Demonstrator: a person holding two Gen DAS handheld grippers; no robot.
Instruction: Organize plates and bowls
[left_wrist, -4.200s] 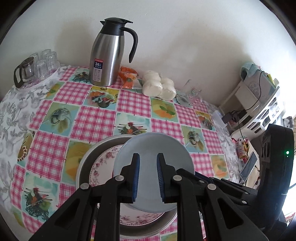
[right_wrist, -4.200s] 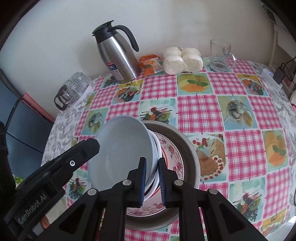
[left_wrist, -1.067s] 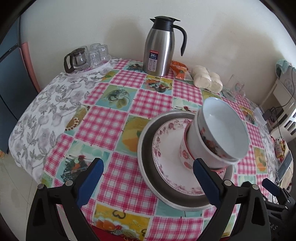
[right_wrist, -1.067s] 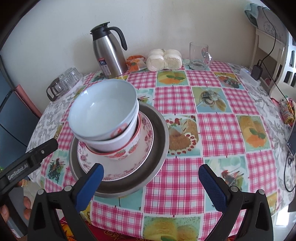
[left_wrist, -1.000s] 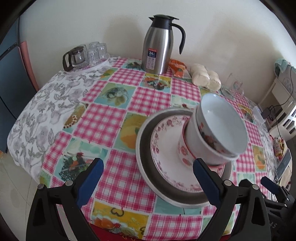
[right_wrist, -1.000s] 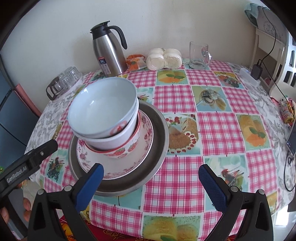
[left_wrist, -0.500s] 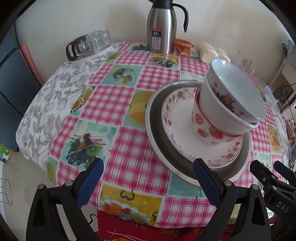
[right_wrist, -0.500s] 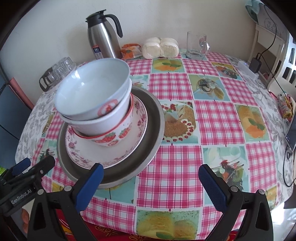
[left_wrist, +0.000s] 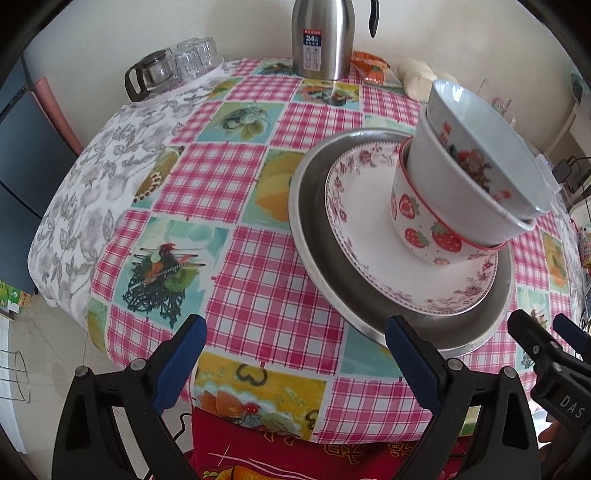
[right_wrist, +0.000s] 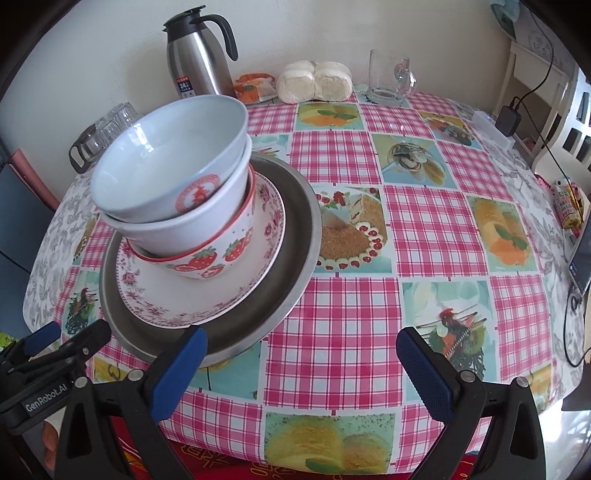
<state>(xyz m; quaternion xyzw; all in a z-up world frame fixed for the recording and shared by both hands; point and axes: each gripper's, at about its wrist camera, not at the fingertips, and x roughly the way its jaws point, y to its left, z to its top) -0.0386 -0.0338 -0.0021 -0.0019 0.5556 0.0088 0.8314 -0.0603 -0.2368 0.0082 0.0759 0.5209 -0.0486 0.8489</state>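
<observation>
A round metal tray sits on the checked tablecloth. On it lies a floral plate. On the plate stand three nested bowls: a strawberry bowl at the bottom, a white bowl in it, and a pale bowl with red print on top, leaning. My left gripper is open and empty, back at the table's near edge. My right gripper is open and empty, just before the tray's near rim.
A steel thermos jug, a snack packet and wrapped buns stand at the back. A glass mug is at back right. Glasses and a small teapot sit back left. Cables and a charger lie right.
Both grippers let go of the bowls, opened wide and pulled back and down toward the table's near edge. The bowl stack stays on the plate.
</observation>
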